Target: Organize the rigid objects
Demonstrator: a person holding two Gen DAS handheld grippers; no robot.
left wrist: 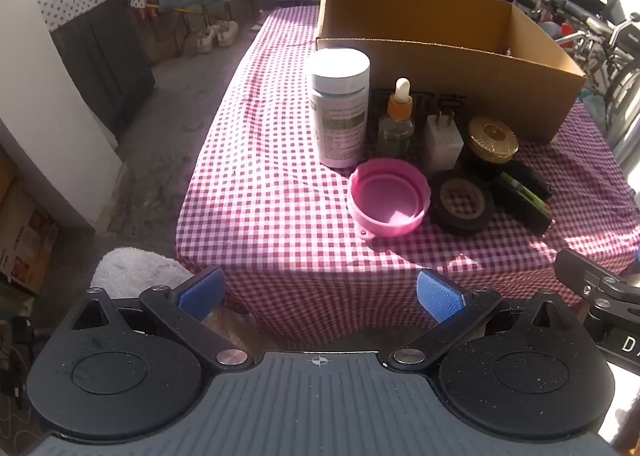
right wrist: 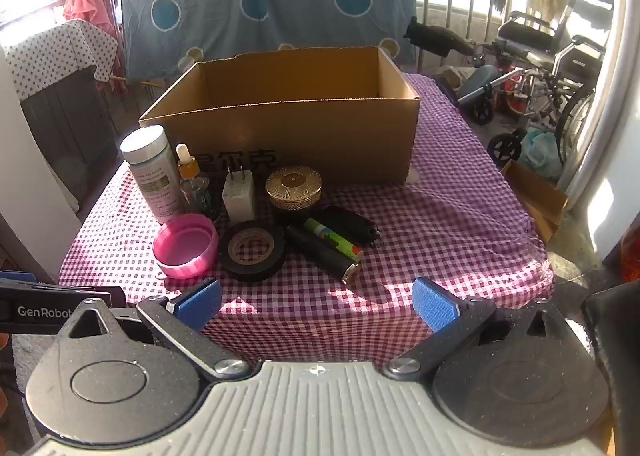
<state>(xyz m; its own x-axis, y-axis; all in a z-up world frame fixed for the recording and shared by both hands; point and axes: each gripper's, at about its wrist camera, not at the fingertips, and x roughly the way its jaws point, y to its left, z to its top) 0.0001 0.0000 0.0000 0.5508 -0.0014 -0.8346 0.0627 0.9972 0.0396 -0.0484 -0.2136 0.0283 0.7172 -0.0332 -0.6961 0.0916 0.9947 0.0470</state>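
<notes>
Setting: sunlit balcony-like room with a hung blue cloth [right wrist: 256,12] behind and a wheelchair [right wrist: 548,68] off to one side; the surface [right wrist: 460,216] wears a red-and-white checked cloth.
Box: open cardboard box [right wrist: 288,136] stands at the back of the surface, nothing visible inside from these angles; judged to be where the items are meant to go.
Back row: white-capped bottle [left wrist: 340,108], dropper bottle [left wrist: 398,120], white plug adapter [left wrist: 442,140] and gold-lidded jar [left wrist: 490,146] stand upright in a line just before the box's front wall, each easy to take from above or from the side.
Front row: pink lid [left wrist: 388,200] lies open side up, touching or nearly touching the black tape roll [left wrist: 462,202]; beside that lie a black cylinder [right wrist: 324,254], a green-printed tube [right wrist: 334,242] and a dark fob-like thing [right wrist: 352,224], packed close together.
Left gripper [left wrist: 320,296]: jaws wide apart, nothing between them, held back from the near edge and tilted down at the row.
Right gripper [right wrist: 316,302]: jaws likewise spread and empty, short of the edge.
Stage: judged the very start, nothing yet in the box.
Caution: lying pieces crowd each other, so picking one may nudge its neighbour.
</notes>
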